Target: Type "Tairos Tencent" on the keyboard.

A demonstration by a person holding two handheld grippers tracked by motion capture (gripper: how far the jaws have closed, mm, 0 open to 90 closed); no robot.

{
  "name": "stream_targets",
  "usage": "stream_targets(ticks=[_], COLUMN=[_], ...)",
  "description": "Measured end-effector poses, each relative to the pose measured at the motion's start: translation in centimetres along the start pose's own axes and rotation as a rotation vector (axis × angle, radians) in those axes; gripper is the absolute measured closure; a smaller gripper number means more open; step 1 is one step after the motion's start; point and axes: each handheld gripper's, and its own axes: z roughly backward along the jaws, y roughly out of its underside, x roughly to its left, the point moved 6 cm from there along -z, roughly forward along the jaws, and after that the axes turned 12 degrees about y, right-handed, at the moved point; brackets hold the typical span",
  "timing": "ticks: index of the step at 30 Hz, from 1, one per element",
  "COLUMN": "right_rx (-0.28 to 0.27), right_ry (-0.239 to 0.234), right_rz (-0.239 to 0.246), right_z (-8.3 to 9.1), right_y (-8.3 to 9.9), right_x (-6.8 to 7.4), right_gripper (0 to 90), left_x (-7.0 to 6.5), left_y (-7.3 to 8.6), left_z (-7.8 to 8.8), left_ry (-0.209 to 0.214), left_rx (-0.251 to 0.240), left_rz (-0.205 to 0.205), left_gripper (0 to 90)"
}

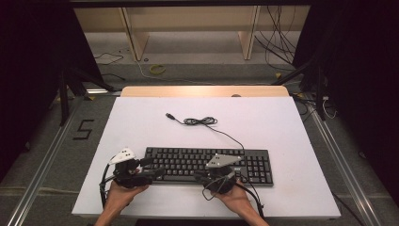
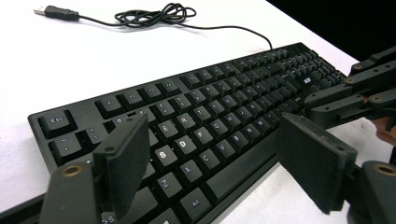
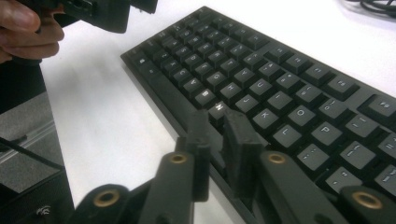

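— Keyboard (image 1: 207, 165) lying flat on the white table (image 1: 141, 122), near the front edge, cord (image 1: 202, 121) coiled well behind.
— Left tongs (image 2: 210, 158) spread wide over the S–D keys, gripping nothing.
— Right tongs (image 3: 219, 140)?
— Nearly clenched, nothing between, tips just beside the front edge near the N key.
— Step in hand, probably: lining up to press keys.
— Next: lower the closed tips squarely onto one key, without clipping neighbours.

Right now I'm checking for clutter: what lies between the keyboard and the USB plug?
Bare white table, apart from the keyboard's own cable, bundled in a small coil beside the USB plug; high view.
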Motion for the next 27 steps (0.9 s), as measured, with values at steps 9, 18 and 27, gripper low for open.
stream_targets(ticks=[9, 18, 27], right_rx=[0.025, 0.043, 0.066], right_ry=[0.001, 0.018, 0.025], right_rz=[0.016, 0.009, 0.016], right_z=[-1.1, -1.8, -2.3], right_y=[0.1, 0.3, 0.7], right_x=[0.5, 0.3, 0.3], right_gripper=[87.7, 89.4, 90.0], left_x=[0.0, 0.0, 0.0], left_y=[0.1, 0.2, 0.3], left_z=[0.2, 0.2, 0.3], left_ry=[-0.004, -0.005, -0.007], left_rx=[0.002, 0.005, 0.008], left_rz=[-0.004, -0.009, -0.011], left_gripper=[25.4, 25.2, 25.1])
